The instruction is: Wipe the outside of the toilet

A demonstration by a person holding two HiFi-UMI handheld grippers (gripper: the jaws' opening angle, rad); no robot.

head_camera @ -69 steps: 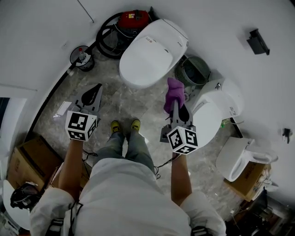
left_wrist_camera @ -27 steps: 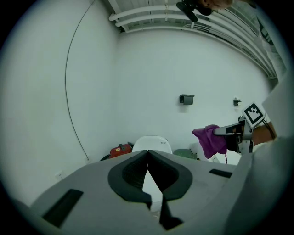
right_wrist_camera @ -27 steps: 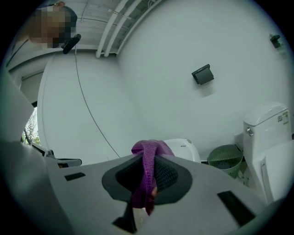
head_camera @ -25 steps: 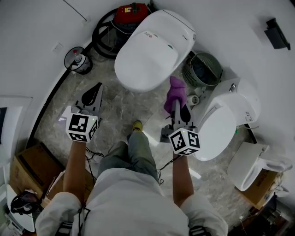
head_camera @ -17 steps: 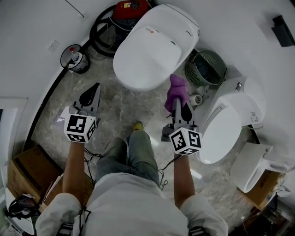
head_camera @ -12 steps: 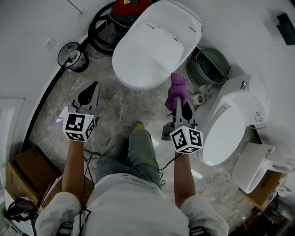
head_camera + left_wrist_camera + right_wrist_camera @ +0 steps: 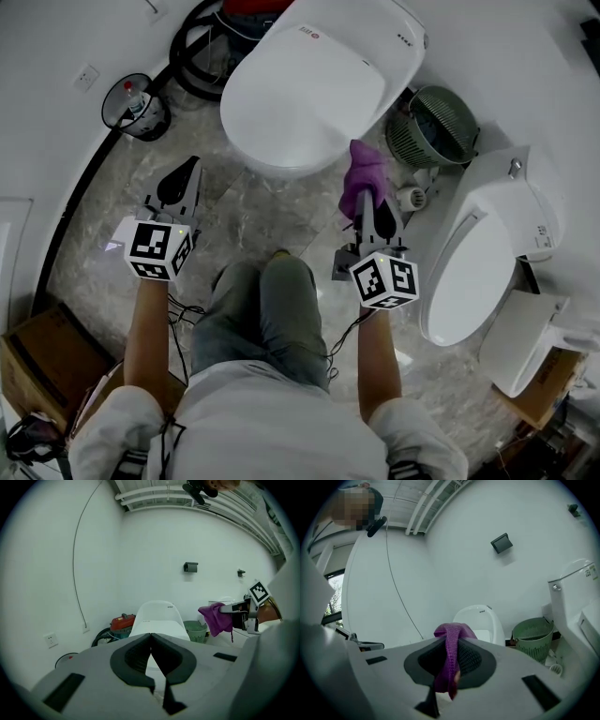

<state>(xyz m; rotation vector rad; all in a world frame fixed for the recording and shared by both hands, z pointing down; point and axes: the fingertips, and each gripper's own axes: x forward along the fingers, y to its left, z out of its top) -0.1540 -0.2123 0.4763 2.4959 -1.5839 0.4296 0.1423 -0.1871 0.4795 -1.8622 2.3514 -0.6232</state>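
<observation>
Right tongs [image 7: 367, 197] clamped on purple cloth [image 7: 364, 172], left tongs [image 7: 190, 169] together, toilet [image 7: 300, 89] front toward person [image 7: 267, 375]

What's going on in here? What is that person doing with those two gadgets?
A person stands facing a closed white toilet, holding a gripper in each hand. The right gripper is shut on a purple cloth, held up near the toilet's front right side. Whether the cloth touches the toilet cannot be told. The left gripper is shut and holds nothing, hovering over the floor to the toilet's left.
</observation>
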